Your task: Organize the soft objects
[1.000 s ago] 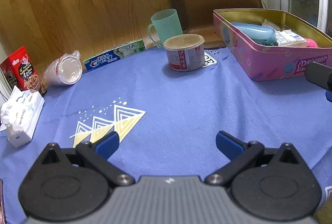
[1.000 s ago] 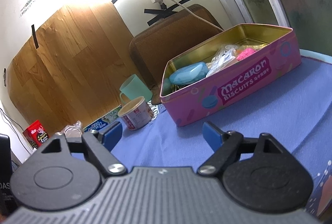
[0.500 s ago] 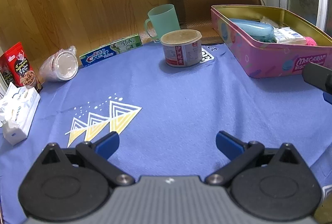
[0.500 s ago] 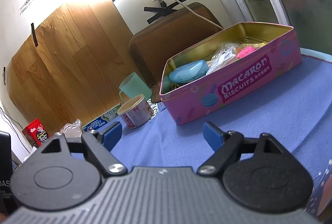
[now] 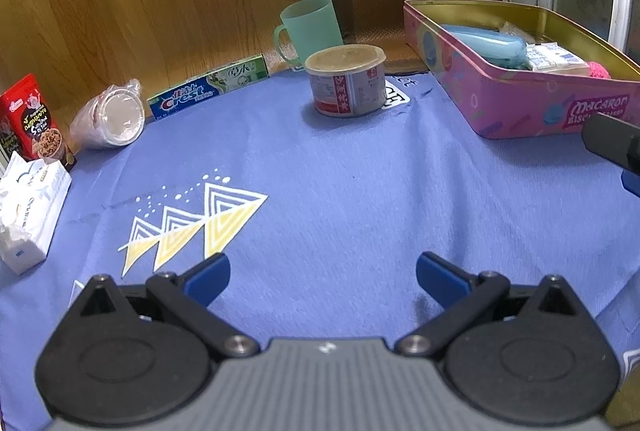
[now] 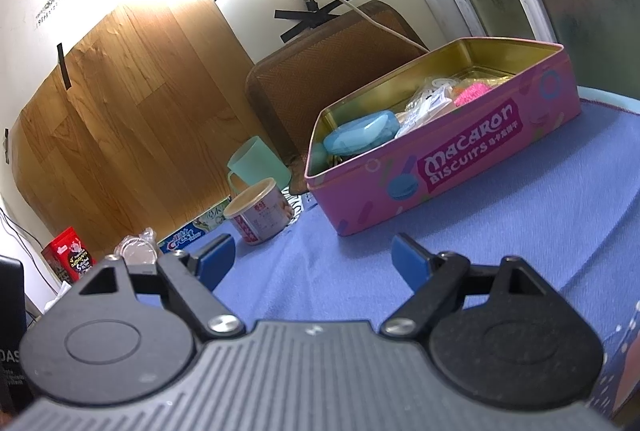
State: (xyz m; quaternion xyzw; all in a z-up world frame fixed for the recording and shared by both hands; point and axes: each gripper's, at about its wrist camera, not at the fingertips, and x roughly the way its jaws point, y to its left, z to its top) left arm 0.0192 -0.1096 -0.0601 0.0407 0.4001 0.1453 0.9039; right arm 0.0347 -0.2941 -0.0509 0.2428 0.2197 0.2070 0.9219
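Worktop covered by a blue cloth (image 5: 360, 167) with a printed triangle motif, just ahead-left of the left claw (image 5: 322, 277). Far ahead, centre: lidded tub (image 5: 347, 81), upright. Behind it, green mug (image 5: 308, 25). Ahead-left: toothpaste box (image 5: 208, 87) lying flat, bagged cups (image 5: 110, 119) on their side, red snack pouch (image 5: 30, 123), tissue pack (image 5: 28, 215). Ahead-right: open pink biscuit tin (image 5: 556, 107).
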